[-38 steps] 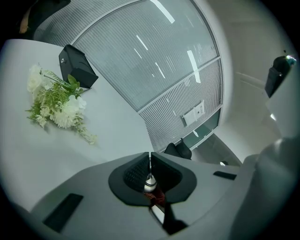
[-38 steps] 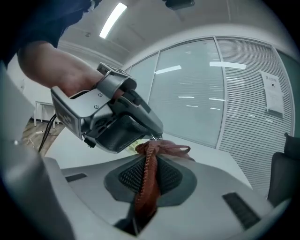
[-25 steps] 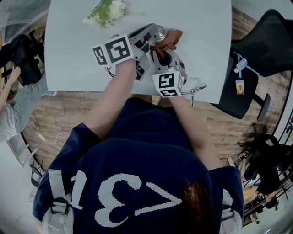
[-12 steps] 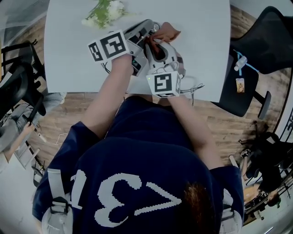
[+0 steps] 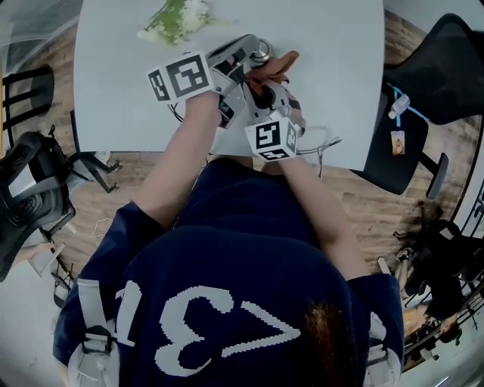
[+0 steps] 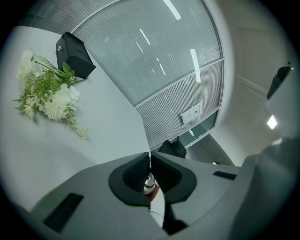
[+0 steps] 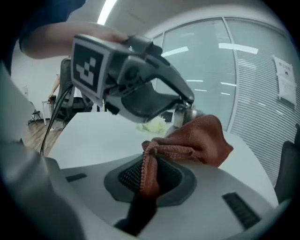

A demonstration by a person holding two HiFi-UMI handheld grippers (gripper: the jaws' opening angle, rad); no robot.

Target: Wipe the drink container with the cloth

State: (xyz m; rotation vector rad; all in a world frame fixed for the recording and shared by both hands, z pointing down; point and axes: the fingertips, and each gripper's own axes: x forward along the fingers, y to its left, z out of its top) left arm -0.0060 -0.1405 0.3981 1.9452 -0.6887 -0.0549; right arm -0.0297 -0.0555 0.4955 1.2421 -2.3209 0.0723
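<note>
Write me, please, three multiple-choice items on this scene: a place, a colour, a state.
1. Where are the flowers? A. on the table's far left B. on a chair C. on the floor
2. What colour is the cloth? A. blue B. rust-brown C. white
3. The right gripper is: A. open, empty B. shut on the flowers C. shut on the cloth

Answers: 1 A, they lie at the white tabletop's far left corner; 2 B, it looks rust-brown in both views; 3 C, its pads pinch a fold.

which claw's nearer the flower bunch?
Left. Left claw, shut on the drink container, sits just right of the flowers; right claw, gripping the cloth, is farther off toward the person.
</note>
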